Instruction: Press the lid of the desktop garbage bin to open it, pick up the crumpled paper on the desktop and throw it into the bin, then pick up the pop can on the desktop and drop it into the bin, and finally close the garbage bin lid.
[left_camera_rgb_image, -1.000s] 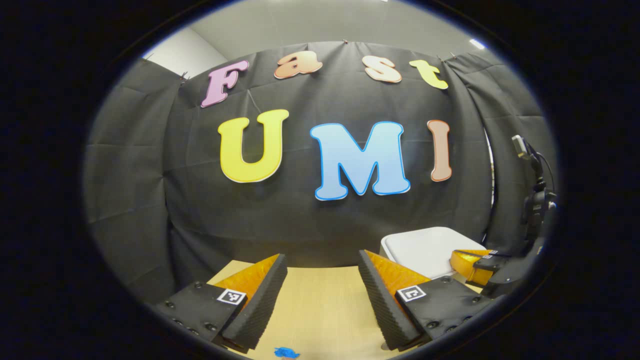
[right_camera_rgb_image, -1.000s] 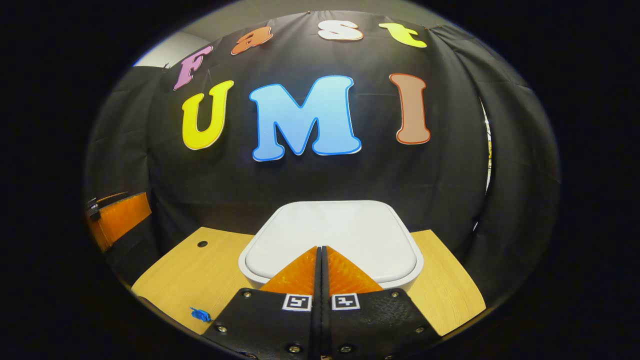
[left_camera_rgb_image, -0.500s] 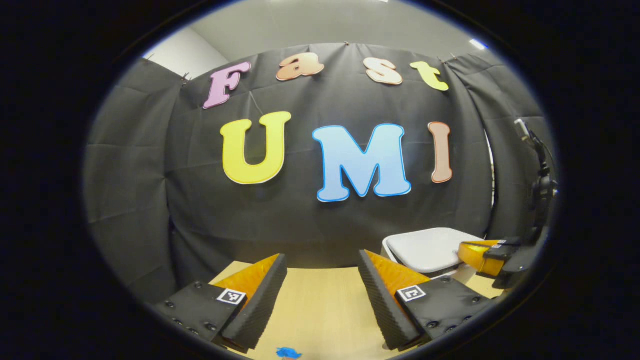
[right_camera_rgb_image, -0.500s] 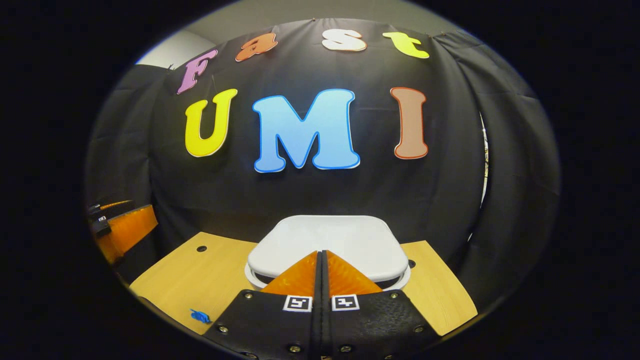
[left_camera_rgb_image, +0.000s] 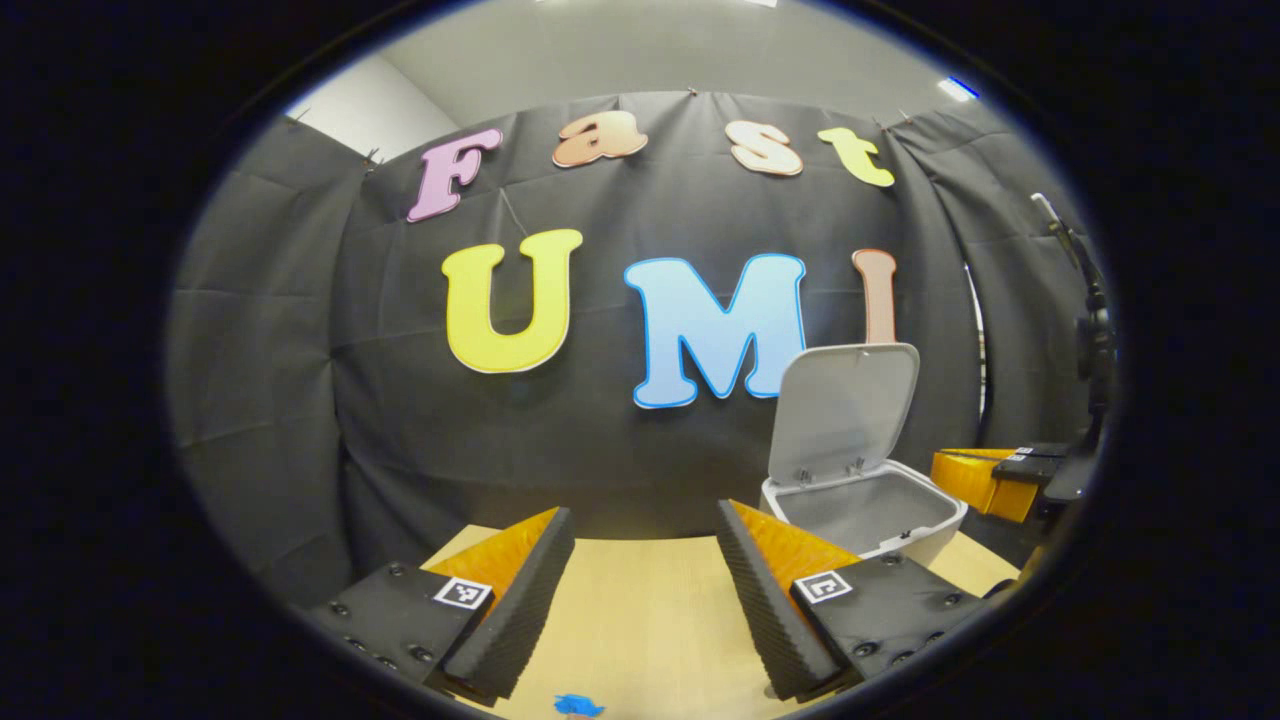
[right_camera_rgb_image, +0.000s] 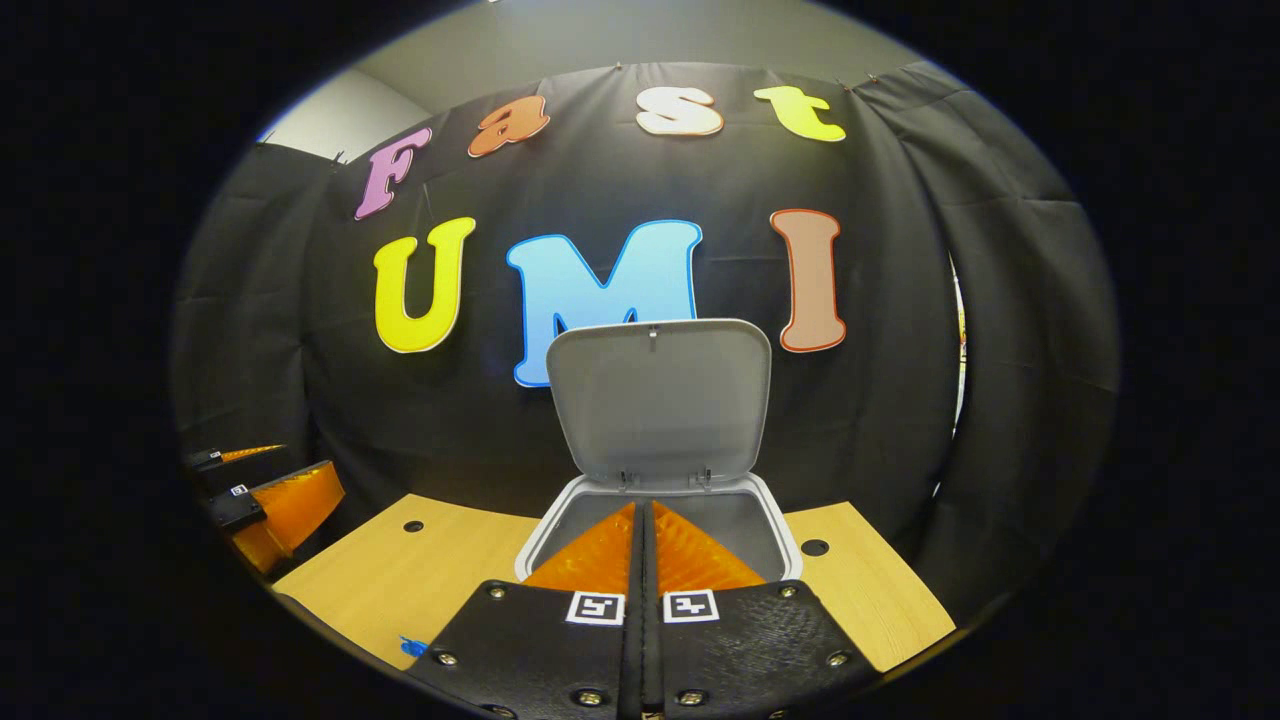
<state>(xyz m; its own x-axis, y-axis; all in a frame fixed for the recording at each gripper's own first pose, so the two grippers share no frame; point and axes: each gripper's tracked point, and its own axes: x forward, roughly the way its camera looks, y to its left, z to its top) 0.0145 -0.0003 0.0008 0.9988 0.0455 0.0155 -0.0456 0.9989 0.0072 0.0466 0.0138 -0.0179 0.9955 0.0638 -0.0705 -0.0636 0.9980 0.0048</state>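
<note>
Lid up, paper next

Lid (right_camera_rgb_image: 660, 400) stands upright over the open bin (right_camera_rgb_image: 785, 535). Your right gripper (right_camera_rgb_image: 643, 512), fingers closed and empty, hangs above it; left gripper (left_camera_rgb_image: 645, 545) gapes empty. Crumpled paper unseen: lift clear, then search the desktop (right_camera_rgb_image: 400, 580).

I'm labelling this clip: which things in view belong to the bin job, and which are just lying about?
Job things:
bin, open
lid, standing upright
right hand-held gripper, shut, empty
left hand-held gripper, open, empty

Lying about:
blue scrap on the desk
desk holes
</note>
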